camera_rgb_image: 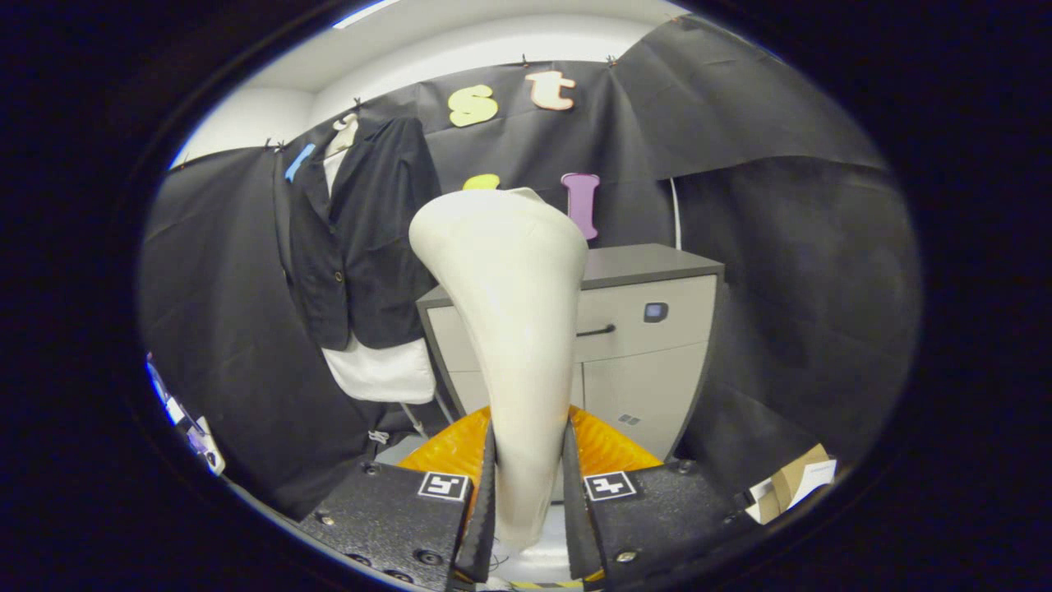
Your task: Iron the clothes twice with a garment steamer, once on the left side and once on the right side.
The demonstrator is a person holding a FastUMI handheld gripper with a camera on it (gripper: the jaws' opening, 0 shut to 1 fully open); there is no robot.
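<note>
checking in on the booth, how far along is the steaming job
Done: the garment steamer is picked up, the tongs shut on its handle, both fingers pressing it. In hand: it is held upright, its head apart from the black jacket hanging ahead and to the side, in front of the grey cabinet. Left: by the look of it, both passes, left side and right.

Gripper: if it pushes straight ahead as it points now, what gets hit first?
Probably the grey cabinet. The tongs are shut on the steamer, whose head points there; the black jacket hangs off to one side. Depth is unclear.
</note>
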